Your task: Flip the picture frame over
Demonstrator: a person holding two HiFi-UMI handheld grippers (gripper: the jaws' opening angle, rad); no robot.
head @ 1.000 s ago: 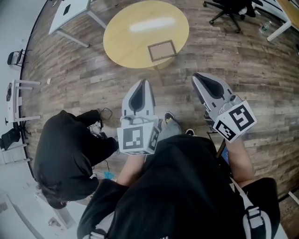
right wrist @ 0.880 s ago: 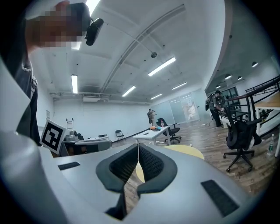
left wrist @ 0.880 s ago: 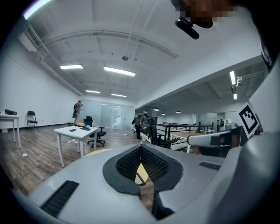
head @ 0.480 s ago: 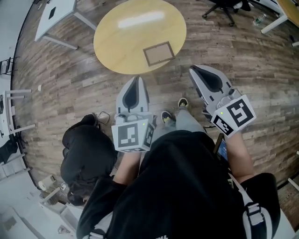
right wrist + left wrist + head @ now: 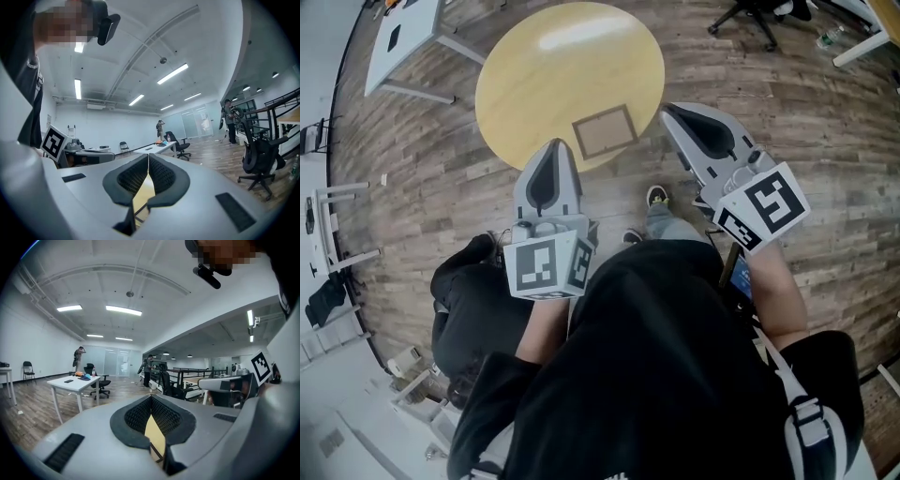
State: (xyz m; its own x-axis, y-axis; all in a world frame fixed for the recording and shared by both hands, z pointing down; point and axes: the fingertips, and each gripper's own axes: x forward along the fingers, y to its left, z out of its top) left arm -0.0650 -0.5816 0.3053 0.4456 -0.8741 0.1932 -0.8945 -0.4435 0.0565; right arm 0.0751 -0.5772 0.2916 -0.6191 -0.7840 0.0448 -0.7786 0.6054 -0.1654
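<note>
Picture frame (image 5: 605,131) on table's (image 5: 525,84) near edge, left tool (image 5: 553,145) left of it, right tool (image 5: 667,109) right

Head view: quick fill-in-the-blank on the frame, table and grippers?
The picture frame lies on a table whose top is ____ in shape.
The left gripper and right gripper both have jaws ____.
The frame is held by ____ gripper.
Missing: round; shut; neither.

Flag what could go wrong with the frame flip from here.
The picture frame lies flat near the round table's near edge; a nudge could slide it off.
The left gripper and right gripper are both shut, clear of the frame; they likely must open to catch its thin edge.
A crouching person is on the floor at the left; possible bump.
</note>
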